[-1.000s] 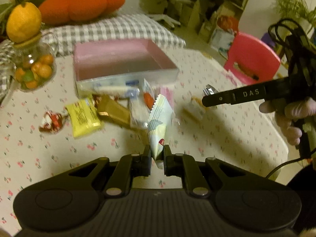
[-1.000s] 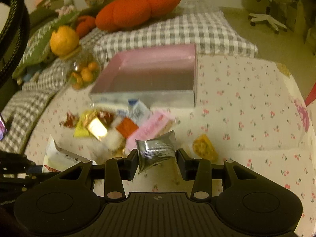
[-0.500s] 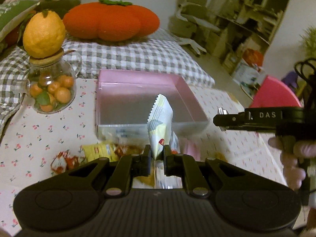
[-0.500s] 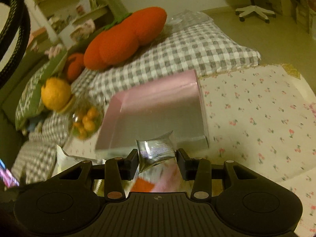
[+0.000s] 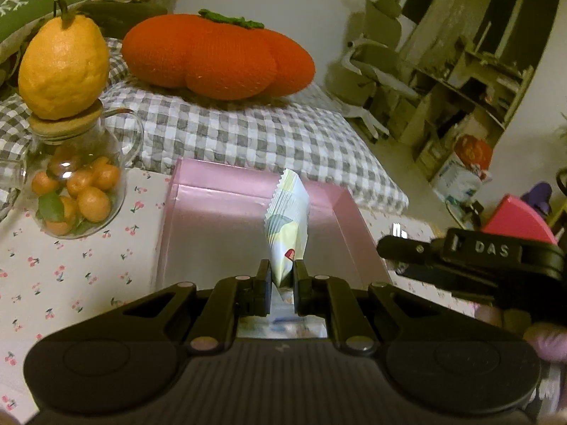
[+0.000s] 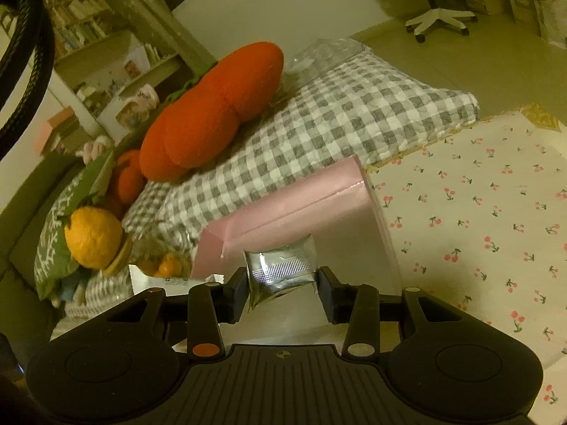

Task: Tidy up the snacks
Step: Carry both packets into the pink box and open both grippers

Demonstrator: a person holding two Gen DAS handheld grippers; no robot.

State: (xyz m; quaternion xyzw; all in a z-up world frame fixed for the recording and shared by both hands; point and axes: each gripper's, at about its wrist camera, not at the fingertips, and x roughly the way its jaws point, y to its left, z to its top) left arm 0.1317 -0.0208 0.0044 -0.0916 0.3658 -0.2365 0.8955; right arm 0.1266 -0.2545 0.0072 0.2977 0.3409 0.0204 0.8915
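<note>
Near wall of pink box (image 5: 248,212) hidden behind left tongs' (image 5: 282,283) body; wrapper print under those tongs blurred beyond reading. Beside the box, glass jar (image 6: 159,251) half hidden, smeared. Gloved hand (image 5: 545,343) cut off right of the box.

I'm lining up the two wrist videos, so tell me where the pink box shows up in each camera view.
Left wrist: the pink box fills the centre, open side up, just past the left gripper holding the pale snack packet.
Right wrist: the pink box sits centre, tilted, behind the right gripper holding the silver packet.
Shared landmark: the orange pumpkin cushion on the checked bedding beyond the box.
</note>
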